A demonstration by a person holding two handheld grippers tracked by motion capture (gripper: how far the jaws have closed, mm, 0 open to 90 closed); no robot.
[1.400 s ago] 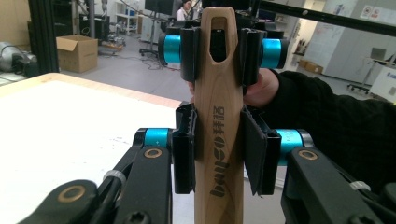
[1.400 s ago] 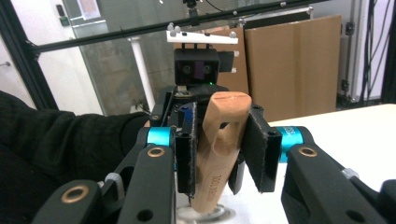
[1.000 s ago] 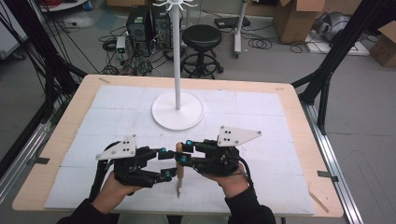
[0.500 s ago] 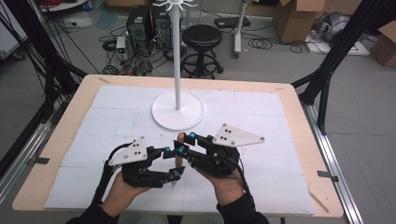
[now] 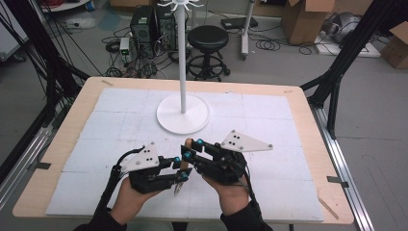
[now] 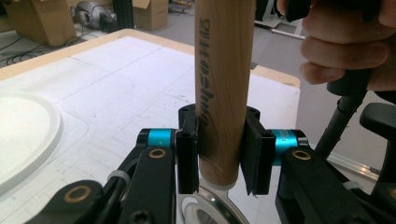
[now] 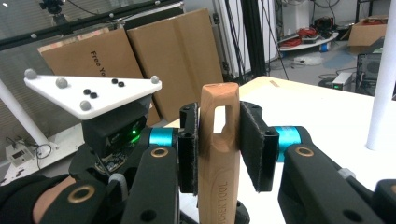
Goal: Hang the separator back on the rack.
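A tool with a wooden handle (image 5: 188,143) and a metal end (image 5: 178,186) is held over the near middle of the table. My right gripper (image 5: 190,148) is shut on the handle's top, near its slotted hole (image 7: 218,116). In the right gripper view, the right gripper (image 7: 218,147) has both pads against the wood. My left gripper (image 5: 182,169) grips lower down, just above the metal ring (image 6: 210,210). In the left gripper view, the left gripper (image 6: 219,156) has just been closing and its pads now press the handle (image 6: 224,79).
A white stand with a round base (image 5: 183,115) and a tall pole (image 5: 182,53) rises at the table's middle back. White mats (image 5: 269,110) cover the wooden table (image 5: 308,120). A stool (image 5: 208,38), boxes and cables lie beyond.
The two grippers have come closer together around the handle. The left gripper's jaws, open a second ago, have closed onto the lower handle. The right gripper has kept its hold.
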